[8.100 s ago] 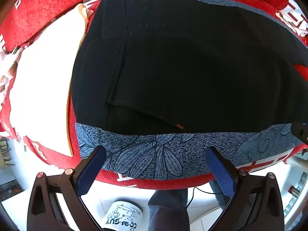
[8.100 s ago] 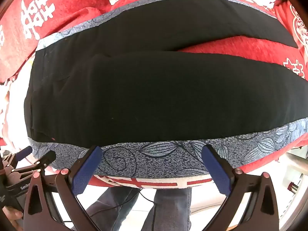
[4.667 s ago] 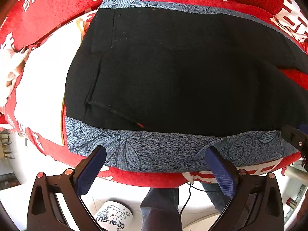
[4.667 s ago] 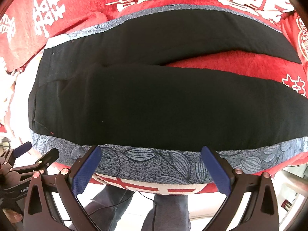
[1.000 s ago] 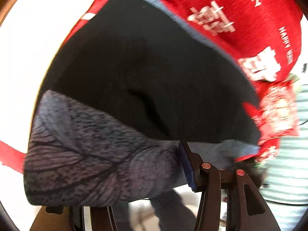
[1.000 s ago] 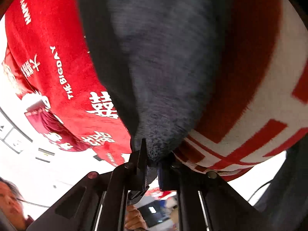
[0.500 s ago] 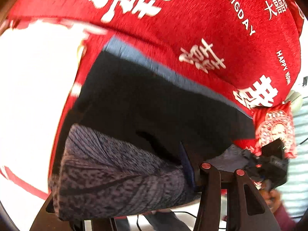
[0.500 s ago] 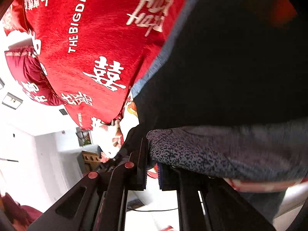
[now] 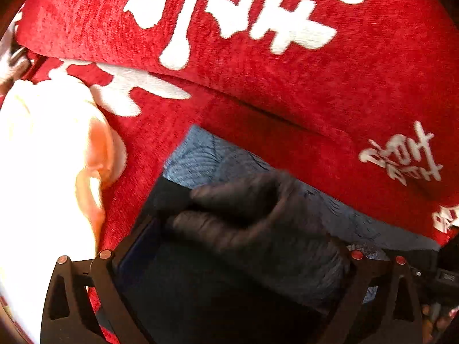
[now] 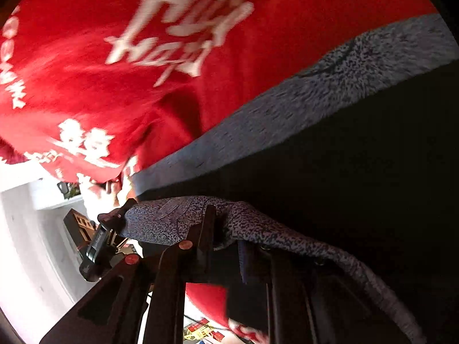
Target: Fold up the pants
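Handling: pants [image 9: 229, 281] look soft, light and floppy.
Left gripper [image 9: 229, 246]: jaws opening wide, fold lying loose between them.
Right gripper [image 10: 226, 246]: jaws opening slightly, patterned hem [image 10: 258, 223] between them.
Hold: the hem edge.

The scene was viewed from two fisheye cameras, each mounted behind a gripper's fingers and aimed forward along them. The left wrist view was pointed steeply down, very close over the pants [image 9: 229, 286] and the red cover [image 9: 287, 86]. The right wrist view was angled less steeply and rolled sideways, equally close. The pants' grey patterned edge [image 10: 287, 109], the red cover and the left gripper [image 10: 100, 246] were shared.
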`<state>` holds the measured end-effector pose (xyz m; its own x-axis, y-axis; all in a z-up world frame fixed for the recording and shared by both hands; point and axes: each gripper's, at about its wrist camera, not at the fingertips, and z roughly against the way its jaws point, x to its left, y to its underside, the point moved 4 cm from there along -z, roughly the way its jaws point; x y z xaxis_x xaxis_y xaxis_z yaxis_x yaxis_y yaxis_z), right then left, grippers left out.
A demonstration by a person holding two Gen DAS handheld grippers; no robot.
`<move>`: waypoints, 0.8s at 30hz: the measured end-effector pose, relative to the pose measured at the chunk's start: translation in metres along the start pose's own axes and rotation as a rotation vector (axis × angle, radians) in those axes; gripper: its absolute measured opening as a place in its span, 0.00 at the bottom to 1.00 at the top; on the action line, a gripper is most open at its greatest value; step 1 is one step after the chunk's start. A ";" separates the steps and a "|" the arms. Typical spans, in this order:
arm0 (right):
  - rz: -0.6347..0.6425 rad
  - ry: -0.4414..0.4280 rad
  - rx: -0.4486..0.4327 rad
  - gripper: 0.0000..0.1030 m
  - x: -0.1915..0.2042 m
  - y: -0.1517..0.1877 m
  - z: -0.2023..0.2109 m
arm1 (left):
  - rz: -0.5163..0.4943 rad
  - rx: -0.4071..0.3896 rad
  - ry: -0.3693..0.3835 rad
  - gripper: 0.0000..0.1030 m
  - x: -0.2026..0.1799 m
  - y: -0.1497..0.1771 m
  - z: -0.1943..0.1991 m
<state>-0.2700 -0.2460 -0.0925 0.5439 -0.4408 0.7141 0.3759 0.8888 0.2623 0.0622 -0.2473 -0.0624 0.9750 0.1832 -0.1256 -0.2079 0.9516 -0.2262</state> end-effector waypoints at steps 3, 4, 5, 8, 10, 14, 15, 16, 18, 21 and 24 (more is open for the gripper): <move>-0.003 -0.014 0.002 0.32 0.005 0.000 0.002 | 0.006 -0.030 0.012 0.97 0.007 -0.002 0.027; 0.037 -0.017 0.008 0.42 0.013 0.002 0.006 | 0.005 -0.056 0.002 0.97 0.011 -0.002 0.043; 0.083 -0.015 0.007 0.59 0.022 0.005 0.011 | 0.005 -0.075 -0.010 0.97 0.014 0.000 0.057; 0.214 -0.032 -0.028 0.61 0.052 0.024 0.038 | 0.002 -0.117 -0.036 0.97 0.025 0.007 0.089; 0.283 -0.094 -0.039 0.60 0.072 0.039 0.053 | -0.019 -0.113 -0.058 0.97 0.023 0.017 0.093; 0.421 -0.043 0.032 0.59 0.097 0.057 0.030 | -0.065 -0.019 -0.073 0.97 -0.002 0.047 0.061; 0.457 0.025 0.053 0.59 0.097 0.056 0.014 | -0.077 -0.005 -0.072 0.97 -0.008 0.054 0.048; 0.471 0.067 0.074 0.59 0.096 0.053 0.000 | -0.093 0.005 -0.084 0.97 -0.015 0.061 0.036; 0.475 0.119 0.082 0.59 0.088 0.044 -0.018 | -0.131 0.018 -0.159 0.97 -0.025 0.071 0.016; 0.449 0.196 0.025 0.59 0.071 0.017 -0.021 | -0.204 -0.010 -0.203 0.97 -0.040 0.079 0.017; 0.319 0.118 -0.069 0.59 0.054 -0.002 0.010 | -0.231 0.003 -0.193 0.97 -0.043 0.086 0.030</move>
<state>-0.2495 -0.2701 -0.0480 0.7237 -0.1567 0.6720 0.2201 0.9754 -0.0096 0.0044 -0.1660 -0.0476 0.9933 0.0055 0.1150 0.0206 0.9743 -0.2244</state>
